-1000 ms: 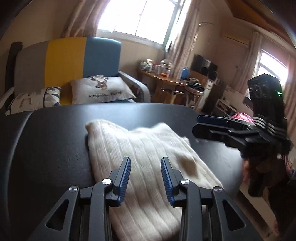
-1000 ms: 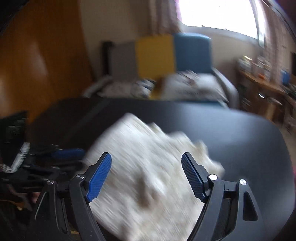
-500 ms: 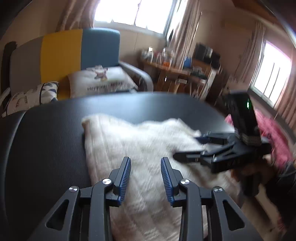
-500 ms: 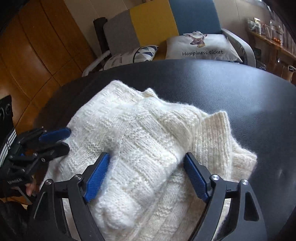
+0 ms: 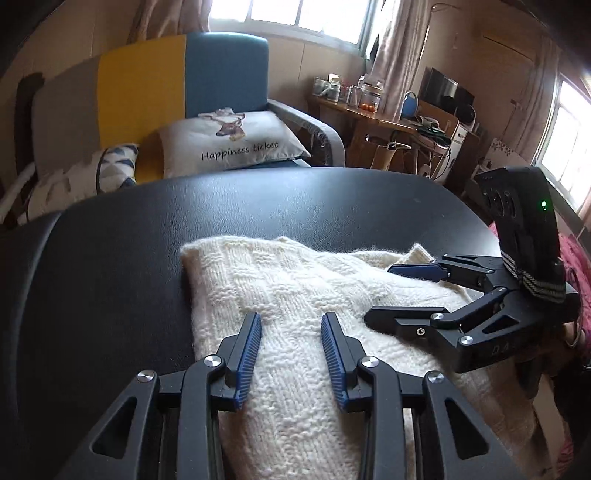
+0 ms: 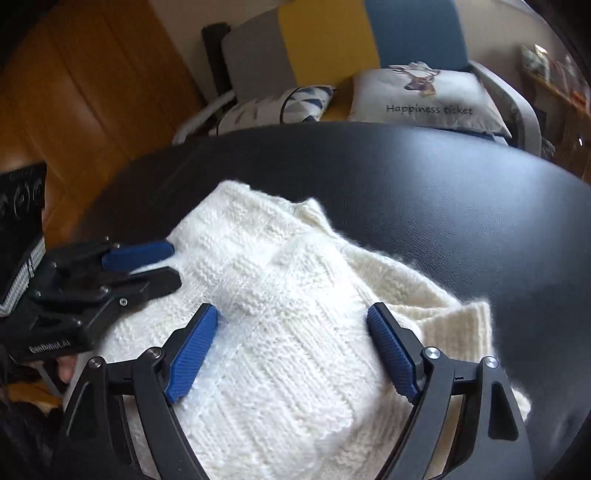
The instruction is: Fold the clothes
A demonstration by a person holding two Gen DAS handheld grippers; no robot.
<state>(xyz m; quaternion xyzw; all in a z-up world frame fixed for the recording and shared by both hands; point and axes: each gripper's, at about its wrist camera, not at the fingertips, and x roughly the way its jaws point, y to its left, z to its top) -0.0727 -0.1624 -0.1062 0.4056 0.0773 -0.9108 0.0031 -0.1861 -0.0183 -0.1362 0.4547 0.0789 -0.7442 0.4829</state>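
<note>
Since half a second ago the right gripper (image 5: 380, 295) has slid further in over the cream knit sweater (image 5: 295, 295), and the left wrist view has tipped down toward the cloth.

The sweater lies folded in a thick bundle on the black table (image 5: 110, 258), near the edge closest to the person.

The left gripper (image 5: 291, 328) hovers low over the sweater's left part with its jaws a narrow gap apart, released; nothing is pinched between the blue pads (image 5: 249, 350). In the right wrist view its tips (image 6: 162, 266) lie at the sweater's left edge, one over the other, and whether they touch the wool cannot be told.

The right gripper (image 6: 291, 321) is spread wide, both fingers standing over the top fold and holding nothing. From the left wrist view it reaches in from the right, turned on its side, with a green light (image 5: 543, 203) lit on its housing.

Only the right wrist view shows the ribbed hem (image 6: 469, 325) poking out at the sweater's right, and the wooden floor (image 6: 74, 92). Only the left wrist view shows the cluttered desk (image 5: 388, 122) and the windows (image 5: 295, 14). Both show the striped sofa (image 5: 147, 85) with its "Happiness ticket" cushion (image 5: 229, 144) behind the table.
</note>
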